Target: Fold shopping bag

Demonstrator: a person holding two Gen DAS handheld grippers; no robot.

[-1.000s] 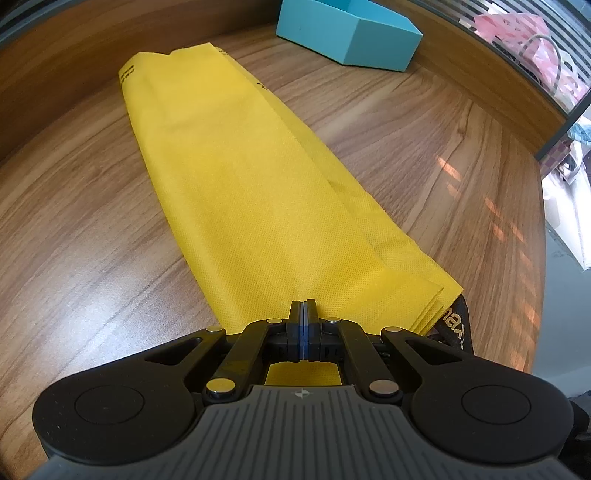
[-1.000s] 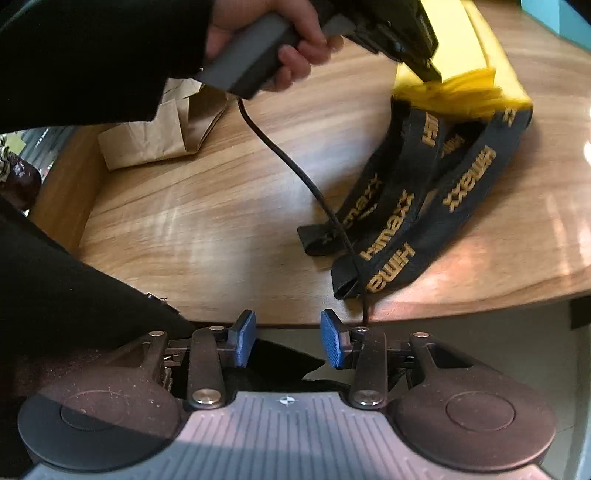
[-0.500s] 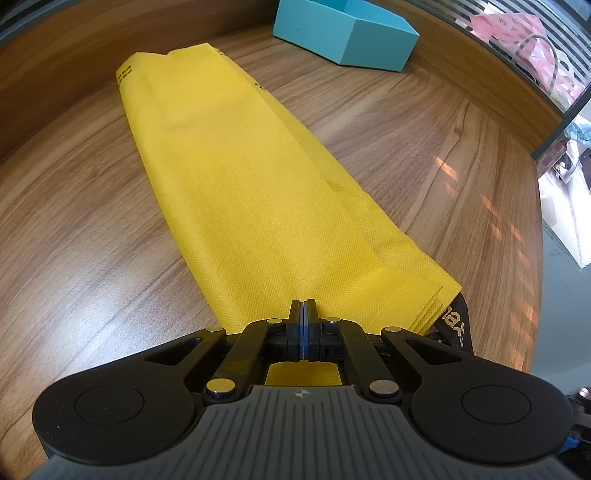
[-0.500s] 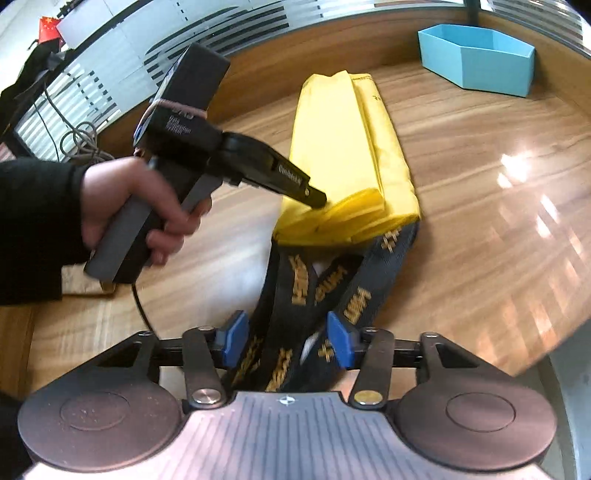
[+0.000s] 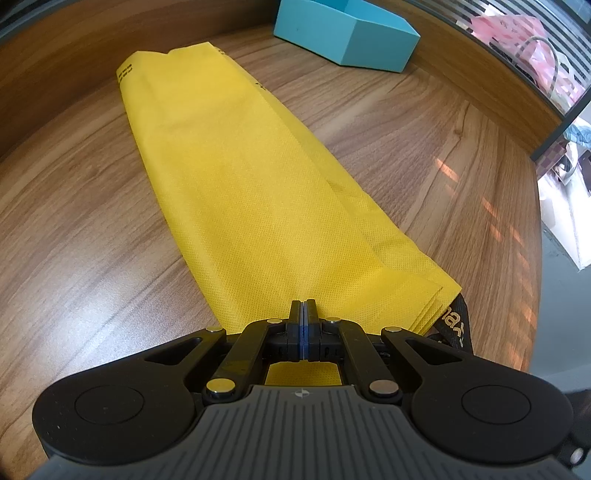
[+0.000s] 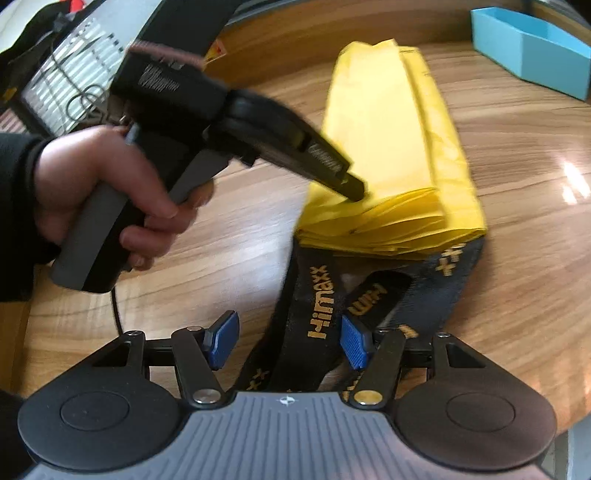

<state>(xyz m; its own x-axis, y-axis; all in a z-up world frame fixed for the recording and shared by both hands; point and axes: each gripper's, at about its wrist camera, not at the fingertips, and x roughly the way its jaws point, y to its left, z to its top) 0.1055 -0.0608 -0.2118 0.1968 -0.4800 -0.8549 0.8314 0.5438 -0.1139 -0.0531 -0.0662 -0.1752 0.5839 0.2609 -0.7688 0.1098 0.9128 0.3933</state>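
Left wrist view: left gripper (image 5: 303, 314) at lower centre, jaws together, pinching the near short edge of the yellow shopping bag (image 5: 258, 184); bag folded into a long narrow strip, long axis running from the jaws toward the upper left, lying flat on the wooden table (image 5: 424, 147); fabric matte, non-woven, finely dimpled, layered edges stepped along the right side; black strap (image 5: 456, 321) peeking out at lower right; teal box (image 5: 354, 35) with angled walls at top. Right wrist view: right gripper (image 6: 288, 343) at bottom centre, blue ribbed pads apart, not pressing on anything, one printed webbing strap lying between them; straps (image 6: 321, 295) limp, woven, gold-lettered, trailing down-frame from the bag's stacked near end (image 6: 391, 221); bag body extending toward the upper right; hand (image 6: 107, 188) at left holding the left gripper, its tip set on the fanned yellow layers. Judgement: right gripper nearer the loose straps, likely to gather them next before the lengthwise fold.
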